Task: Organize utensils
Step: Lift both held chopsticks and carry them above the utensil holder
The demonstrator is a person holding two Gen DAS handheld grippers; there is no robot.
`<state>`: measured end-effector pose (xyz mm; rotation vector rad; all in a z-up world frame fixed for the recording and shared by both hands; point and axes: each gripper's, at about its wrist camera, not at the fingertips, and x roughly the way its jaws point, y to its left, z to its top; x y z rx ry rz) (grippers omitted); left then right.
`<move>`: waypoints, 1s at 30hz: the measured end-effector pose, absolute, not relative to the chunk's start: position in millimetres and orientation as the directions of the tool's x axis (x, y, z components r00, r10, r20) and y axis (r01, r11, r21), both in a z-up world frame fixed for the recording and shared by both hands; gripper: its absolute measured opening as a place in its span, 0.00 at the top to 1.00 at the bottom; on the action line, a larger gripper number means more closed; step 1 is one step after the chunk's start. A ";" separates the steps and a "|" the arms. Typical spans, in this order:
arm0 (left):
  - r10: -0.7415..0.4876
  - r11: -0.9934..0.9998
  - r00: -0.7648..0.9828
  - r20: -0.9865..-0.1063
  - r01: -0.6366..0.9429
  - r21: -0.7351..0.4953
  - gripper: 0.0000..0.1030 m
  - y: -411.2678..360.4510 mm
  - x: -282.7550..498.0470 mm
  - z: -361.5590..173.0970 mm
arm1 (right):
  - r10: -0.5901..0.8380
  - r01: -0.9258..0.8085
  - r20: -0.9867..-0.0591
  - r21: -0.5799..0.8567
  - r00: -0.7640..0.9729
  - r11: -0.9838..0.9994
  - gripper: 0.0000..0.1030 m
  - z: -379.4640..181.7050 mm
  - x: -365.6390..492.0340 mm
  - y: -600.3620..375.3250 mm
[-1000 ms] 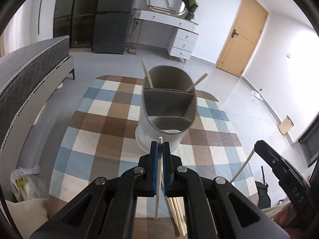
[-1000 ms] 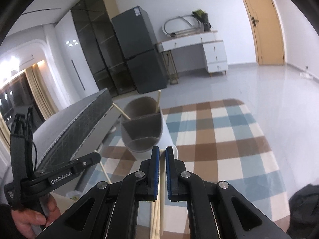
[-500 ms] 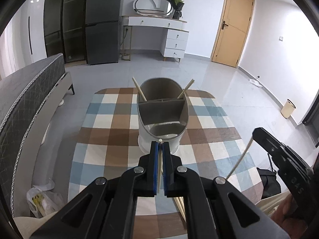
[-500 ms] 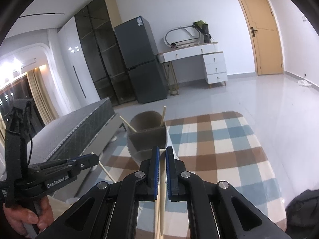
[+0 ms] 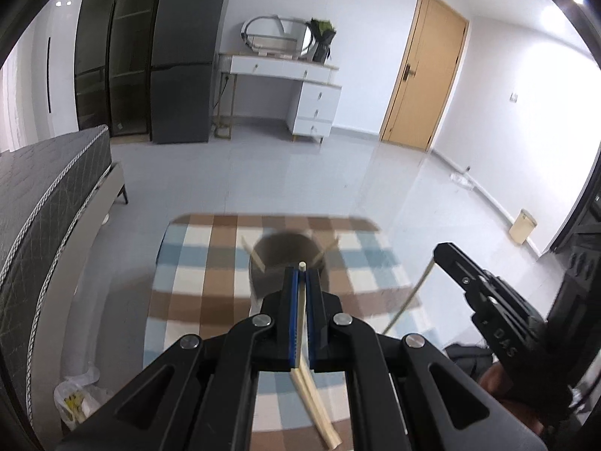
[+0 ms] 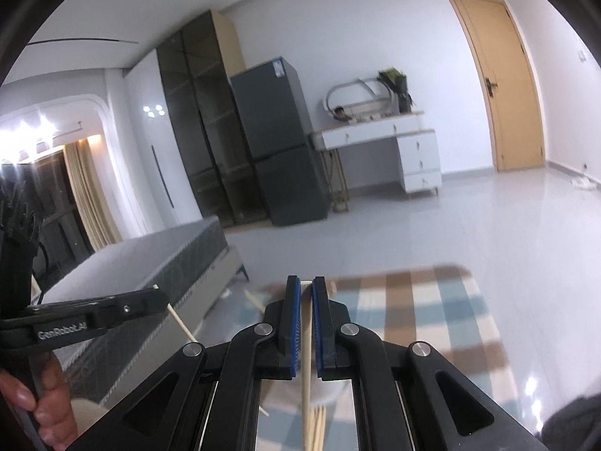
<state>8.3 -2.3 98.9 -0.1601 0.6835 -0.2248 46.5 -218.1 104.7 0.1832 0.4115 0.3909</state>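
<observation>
- The left gripper [image 5: 300,282] is clamped tight on one pale chopstick [image 5: 299,323], whose tip pokes just past the blue pads [image 5: 294,312]; the rest hangs below the jaws.
- The right gripper [image 6: 306,300] pinches a second chopstick [image 6: 307,368] the same way, its stem dropping towards 6 o'clock in its own view.
- The grey utensil holder [image 5: 287,259] stands on the checked tablecloth [image 5: 188,282], directly beyond the left jaws at 12 o'clock; two sticks already lean out of its far compartment at 10 and 2 o'clock.
- More chopsticks [image 5: 319,413] lie loose on the cloth beneath the left claw.
- Doing it well likely means bringing each stick's lower end over the rim, holding it near upright, and letting go only once it sits inside the same compartment.
- The risk appears to be the two grippers crowding each other above the holder.
</observation>
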 end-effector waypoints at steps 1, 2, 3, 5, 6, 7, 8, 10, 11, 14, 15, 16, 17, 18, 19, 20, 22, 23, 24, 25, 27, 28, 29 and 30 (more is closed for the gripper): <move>-0.261 0.962 0.761 -0.594 0.154 -0.227 1.00 -0.4 12.7 108.2 | 0.408 -0.338 -0.341 0.247 0.847 0.908 0.95 110.9 50.3 -217.0; -0.268 0.959 0.765 -0.586 0.157 -0.234 1.00 0.6 17.0 114.9 | 0.413 -0.348 -0.325 0.241 0.851 0.906 0.95 120.1 55.8 -215.0; -0.274 0.957 0.767 -0.580 0.159 -0.241 1.00 1.2 19.8 117.0 | 0.417 -0.357 -0.307 0.235 0.856 0.904 0.95 130.5 62.6 -212.0; -0.279 0.955 0.779 -0.561 0.160 -0.251 1.00 3.4 29.7 129.0 | 0.424 -0.368 -0.285 0.229 0.860 0.901 0.95 144.1 72.2 -207.8; -0.280 0.954 0.788 -0.548 0.163 -0.253 1.00 4.5 34.9 134.6 | 0.429 -0.376 -0.269 0.227 0.862 0.898 0.95 152.1 79.3 -204.7; -0.278 0.954 0.798 -0.535 0.163 -0.253 1.00 5.2 39.4 138.4 | 0.434 -0.383 -0.258 0.226 0.863 0.896 0.95 157.7 85.1 -202.3; -0.275 0.954 0.804 -0.526 0.162 -0.251 1.00 6.5 42.6 140.0 | 0.438 -0.388 -0.251 0.224 0.863 0.894 0.95 160.8 89.3 -200.2; -0.273 0.954 0.815 -0.511 0.162 -0.251 1.00 8.0 55.3 143.3 | 0.435 -0.391 -0.233 0.214 0.870 0.895 0.95 167.2 101.6 -194.6; -0.271 0.955 0.818 -0.507 0.160 -0.251 1.00 9.0 59.7 142.8 | 0.432 -0.390 -0.227 0.207 0.873 0.897 0.95 168.9 109.1 -190.9; -0.264 0.955 0.823 -0.503 0.151 -0.254 1.00 11.0 80.6 136.3 | 0.429 -0.392 -0.220 0.192 0.876 0.900 0.95 166.7 127.7 -182.0; -0.262 0.956 0.823 -0.504 0.150 -0.252 1.00 11.1 86.6 132.9 | 0.427 -0.392 -0.221 0.185 0.877 0.901 0.95 163.6 134.9 -178.7; -0.261 0.957 0.822 -0.506 0.150 -0.250 1.00 11.7 92.4 129.4 | 0.424 -0.391 -0.224 0.180 0.877 0.903 0.95 159.5 142.2 -175.4; -0.258 0.957 0.822 -0.507 0.147 -0.250 1.00 12.9 96.3 125.5 | 0.424 -0.390 -0.228 0.179 0.877 0.903 0.95 156.5 145.0 -173.7; -0.258 0.957 0.821 -0.510 0.145 -0.250 1.00 13.2 101.8 120.9 | 0.424 -0.389 -0.234 0.183 0.875 0.903 0.95 151.5 151.4 -171.3; -0.261 0.956 0.816 -0.516 0.145 -0.255 1.00 13.9 107.0 115.9 | 0.427 -0.390 -0.239 0.187 0.872 0.902 0.95 146.3 157.4 -169.2; -0.265 0.955 0.810 -0.524 0.143 -0.261 1.00 14.1 111.5 111.3 | 0.426 -0.388 -0.243 0.188 0.872 0.902 0.95 141.9 159.7 -168.2; -0.269 0.953 0.799 -0.539 0.140 -0.268 1.00 14.6 118.9 101.2 | 0.419 -0.382 -0.250 0.183 0.873 0.906 0.95 131.4 168.1 -165.3; -0.267 0.954 0.795 -0.545 0.137 -0.268 1.00 14.5 121.7 100.0 | 0.420 -0.383 -0.254 0.182 0.871 0.905 0.95 126.7 170.6 -165.4; -0.267 0.954 0.786 -0.557 0.133 -0.270 1.00 14.0 126.4 90.8 | 0.420 -0.383 -0.258 0.183 0.870 0.905 0.95 121.6 173.3 -164.7; -0.271 0.953 0.782 -0.562 0.134 -0.273 1.00 14.2 128.2 91.0 | 0.419 -0.382 -0.262 0.183 0.869 0.906 0.95 115.9 175.6 -164.2; -0.281 0.949 0.771 -0.572 0.133 -0.287 1.00 14.3 132.2 79.1 | 0.424 -0.385 -0.274 0.186 0.863 0.904 0.95 107.3 179.5 -164.4; -0.283 0.948 0.766 -0.577 0.133 -0.289 1.00 14.3 133.8 76.4 | 0.428 -0.389 -0.281 0.186 0.859 0.902 0.95 102.4 180.1 -163.8; -0.286 0.947 0.762 -0.581 0.132 -0.292 1.00 13.7 134.5 76.4 | 0.426 -0.388 -0.285 0.181 0.858 0.903 0.94 98.8 179.5 -164.2; -0.290 0.945 0.753 -0.590 0.130 -0.299 1.00 13.8 135.5 70.7 | 0.424 -0.388 -0.291 0.176 0.857 0.905 0.94 95.2 179.6 -163.7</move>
